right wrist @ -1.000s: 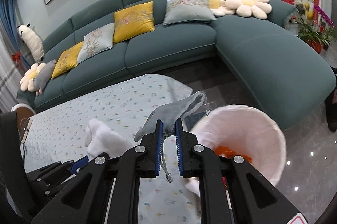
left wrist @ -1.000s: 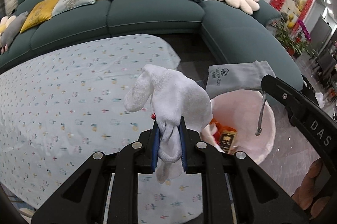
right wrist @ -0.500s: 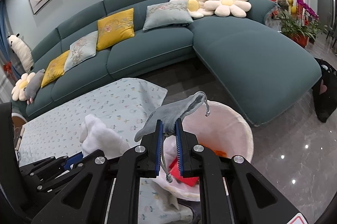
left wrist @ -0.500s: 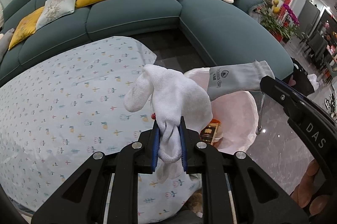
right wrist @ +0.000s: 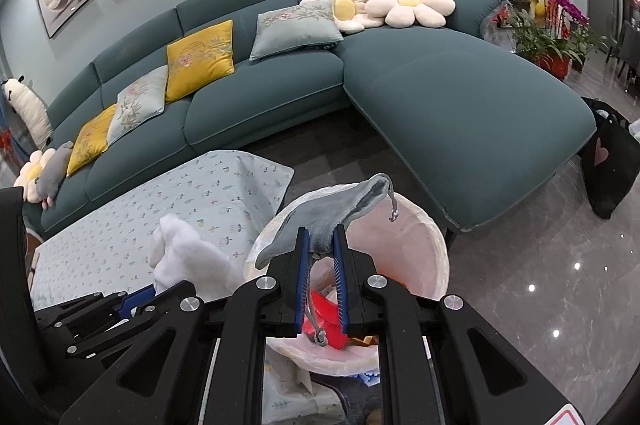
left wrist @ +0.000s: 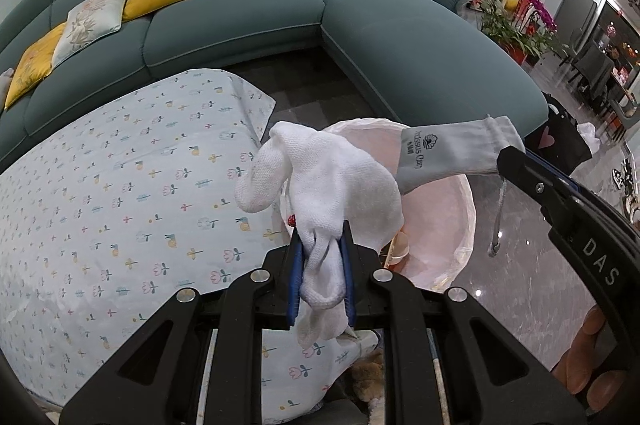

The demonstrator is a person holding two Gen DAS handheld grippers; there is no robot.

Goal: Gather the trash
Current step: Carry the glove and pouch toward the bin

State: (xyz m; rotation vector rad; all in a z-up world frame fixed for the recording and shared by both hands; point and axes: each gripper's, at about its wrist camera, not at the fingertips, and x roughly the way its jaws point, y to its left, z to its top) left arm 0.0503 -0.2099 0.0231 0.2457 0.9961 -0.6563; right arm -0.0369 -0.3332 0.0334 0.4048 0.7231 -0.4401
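Left wrist view: the left gripper (left wrist: 322, 275) is clenched on a white sock (left wrist: 328, 193), bunched at 12 o'clock over the trash bag's (left wrist: 460, 221) rim. The right gripper (right wrist: 320, 265) clamps a gray pouch (right wrist: 332, 215) above the bag, its drawstring dangling toward 6 o'clock beside the tabletop (left wrist: 120, 185).

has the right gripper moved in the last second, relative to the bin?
Yes. The right gripper, shut on the grey pouch, has come forward over the trash bin: in the right wrist view the bin's rim went from right of the jaws to surrounding them.
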